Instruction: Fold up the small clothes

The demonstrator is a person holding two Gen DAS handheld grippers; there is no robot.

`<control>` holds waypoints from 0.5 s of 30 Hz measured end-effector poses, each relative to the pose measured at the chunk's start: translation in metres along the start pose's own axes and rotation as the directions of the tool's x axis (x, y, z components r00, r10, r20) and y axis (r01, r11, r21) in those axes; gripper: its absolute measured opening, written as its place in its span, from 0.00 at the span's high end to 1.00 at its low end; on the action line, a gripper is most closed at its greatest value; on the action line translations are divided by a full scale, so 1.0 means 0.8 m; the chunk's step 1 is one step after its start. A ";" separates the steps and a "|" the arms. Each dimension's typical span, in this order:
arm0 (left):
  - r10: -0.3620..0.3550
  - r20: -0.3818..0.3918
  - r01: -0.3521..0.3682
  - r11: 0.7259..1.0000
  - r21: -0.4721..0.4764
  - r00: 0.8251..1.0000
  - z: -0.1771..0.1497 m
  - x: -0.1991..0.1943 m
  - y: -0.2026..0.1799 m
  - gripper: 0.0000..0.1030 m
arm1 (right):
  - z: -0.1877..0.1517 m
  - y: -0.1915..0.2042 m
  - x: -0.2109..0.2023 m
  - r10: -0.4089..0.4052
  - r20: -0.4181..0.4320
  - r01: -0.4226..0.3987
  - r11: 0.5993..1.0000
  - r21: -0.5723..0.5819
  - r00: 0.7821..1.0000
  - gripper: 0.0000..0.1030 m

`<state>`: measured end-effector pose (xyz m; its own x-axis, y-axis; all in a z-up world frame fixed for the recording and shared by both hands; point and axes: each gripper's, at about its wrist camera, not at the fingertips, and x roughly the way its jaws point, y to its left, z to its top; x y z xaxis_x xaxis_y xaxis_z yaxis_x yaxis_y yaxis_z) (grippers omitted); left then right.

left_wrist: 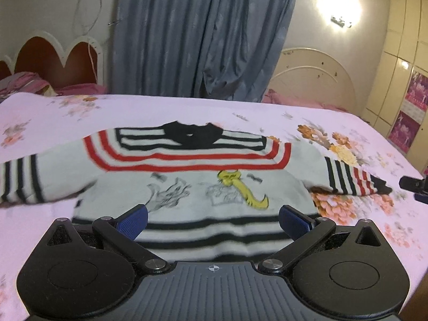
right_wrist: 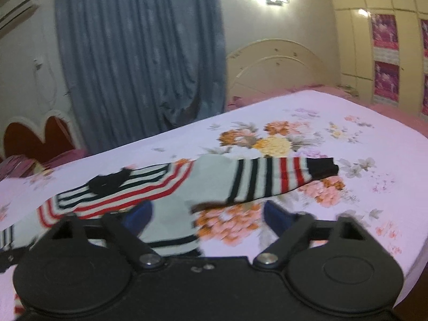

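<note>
A small white sweater (left_wrist: 187,184) with black and red stripes, a black collar and a yellow cat print lies flat on the bed, both sleeves spread out. My left gripper (left_wrist: 213,218) is open and empty, just above the sweater's striped bottom hem. My right gripper (right_wrist: 208,215) is open and empty, above the sweater's lower right corner (right_wrist: 174,230), with the right sleeve (right_wrist: 267,180) just ahead of it. The right gripper's tip also shows at the right edge of the left wrist view (left_wrist: 414,184).
The bed has a pink floral sheet (left_wrist: 347,123). Its right edge (right_wrist: 417,214) drops off near my right gripper. A blue curtain (left_wrist: 203,34), white headboards (left_wrist: 313,77) and a tiled wall with pink posters (right_wrist: 385,61) stand behind the bed.
</note>
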<state>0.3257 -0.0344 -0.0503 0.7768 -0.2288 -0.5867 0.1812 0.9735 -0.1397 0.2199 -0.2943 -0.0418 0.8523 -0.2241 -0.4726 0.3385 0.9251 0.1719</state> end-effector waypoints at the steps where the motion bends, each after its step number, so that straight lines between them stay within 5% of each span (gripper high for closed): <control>1: 0.007 -0.004 -0.007 1.000 0.003 1.000 0.006 0.014 -0.007 0.00 | 0.005 -0.013 0.016 -0.009 -0.012 0.009 1.000 0.022 1.000 0.48; 6: 0.017 -0.035 -0.017 1.000 0.017 0.999 0.036 0.083 -0.051 0.01 | 0.028 -0.095 0.103 -0.060 -0.062 0.068 0.987 0.145 0.996 0.50; 15: 0.044 -0.133 -0.033 0.996 0.083 0.990 0.059 0.194 -0.143 0.01 | 0.032 -0.243 0.243 -0.104 -0.182 0.173 0.889 0.423 0.978 0.51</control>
<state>0.4542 -0.1809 -0.0879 0.6970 -0.1838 -0.6931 0.2043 0.9774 -0.0538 0.3300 -0.5260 -0.1452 0.7257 -0.2594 -0.6372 0.6173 0.6545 0.4366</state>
